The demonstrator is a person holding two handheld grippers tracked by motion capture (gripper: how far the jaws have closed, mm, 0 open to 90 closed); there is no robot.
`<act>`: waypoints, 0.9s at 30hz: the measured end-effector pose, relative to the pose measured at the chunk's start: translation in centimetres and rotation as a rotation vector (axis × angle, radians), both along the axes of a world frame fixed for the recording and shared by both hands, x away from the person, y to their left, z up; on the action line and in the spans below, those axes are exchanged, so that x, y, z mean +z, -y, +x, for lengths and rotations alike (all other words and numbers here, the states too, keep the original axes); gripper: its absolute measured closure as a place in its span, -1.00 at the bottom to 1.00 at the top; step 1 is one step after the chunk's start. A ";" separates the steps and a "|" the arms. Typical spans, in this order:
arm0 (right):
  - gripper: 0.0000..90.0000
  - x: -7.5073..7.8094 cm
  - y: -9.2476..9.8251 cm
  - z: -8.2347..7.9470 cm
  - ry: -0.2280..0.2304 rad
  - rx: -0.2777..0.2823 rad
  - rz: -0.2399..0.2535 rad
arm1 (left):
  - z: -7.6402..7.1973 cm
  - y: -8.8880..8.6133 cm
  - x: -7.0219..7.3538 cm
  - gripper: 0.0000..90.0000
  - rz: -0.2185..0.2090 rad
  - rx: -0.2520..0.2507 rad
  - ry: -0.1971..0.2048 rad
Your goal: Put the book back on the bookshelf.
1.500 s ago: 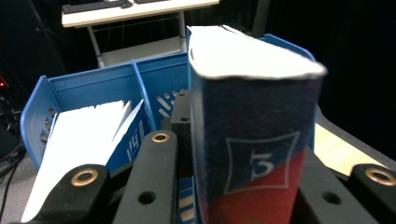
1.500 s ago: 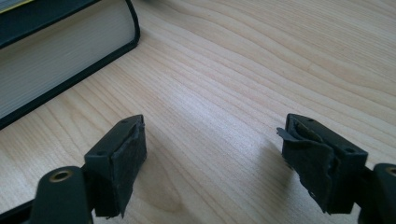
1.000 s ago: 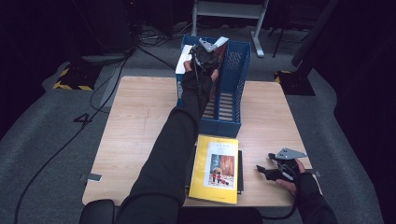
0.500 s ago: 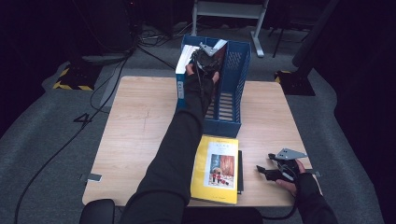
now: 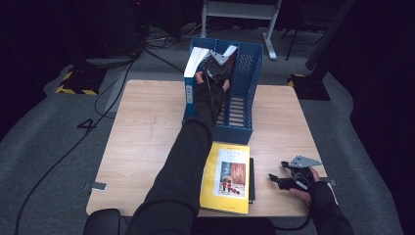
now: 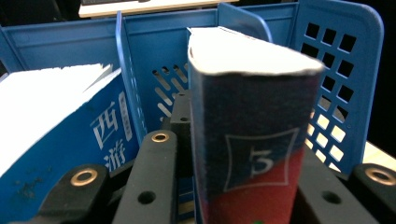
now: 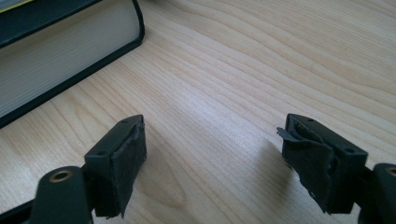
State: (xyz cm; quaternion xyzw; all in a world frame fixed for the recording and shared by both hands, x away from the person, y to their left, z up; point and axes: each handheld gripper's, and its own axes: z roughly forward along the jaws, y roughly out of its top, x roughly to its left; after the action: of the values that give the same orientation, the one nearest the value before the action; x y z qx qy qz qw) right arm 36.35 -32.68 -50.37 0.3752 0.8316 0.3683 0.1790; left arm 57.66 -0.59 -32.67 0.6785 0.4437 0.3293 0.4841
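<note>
A thick book [image 6: 254, 116] with a navy and red spine marked "3" stands upright in the middle slot of the blue file rack [image 5: 247, 98]. My left gripper [image 5: 218, 66] is shut on it, one black jaw on each cover [image 6: 243, 154]. A blue book [image 5: 195, 61] with white characters on its spine [image 6: 70, 140] leans in the rack's left slot. Near the table's front right edge my right gripper [image 5: 281, 180] lies low over the wood, open [image 7: 219, 163] with nothing between its pads.
A yellow-covered book [image 5: 227, 176] lies flat at the front of the table on a dark hardback [image 7: 60, 51], just left of the right gripper. The rack's perforated right wall [image 6: 336, 70] stands close beside the held book. Cables run over the floor at the left.
The left gripper has sunk a little, taking the held book deeper into the rack's slot. The right gripper has stayed still.
</note>
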 end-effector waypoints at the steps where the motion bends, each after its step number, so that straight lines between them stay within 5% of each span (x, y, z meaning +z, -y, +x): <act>1: -0.51 0.0 0.0 0.0 0.001 0.001 0.000 | 0.0 0.0 -0.1 0.64 0.001 -0.003 0.000; 27: -0.51 0.0 0.0 0.0 -0.002 0.012 0.002 | -2.0 -1.6 -1.9 0.62 0.014 -0.067 -0.004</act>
State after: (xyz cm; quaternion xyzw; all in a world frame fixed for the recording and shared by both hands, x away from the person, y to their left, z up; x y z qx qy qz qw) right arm 36.36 -32.64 -50.39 0.3708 0.8335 0.3700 0.1757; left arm 55.67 1.01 -34.62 0.6972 0.4193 0.3144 0.4891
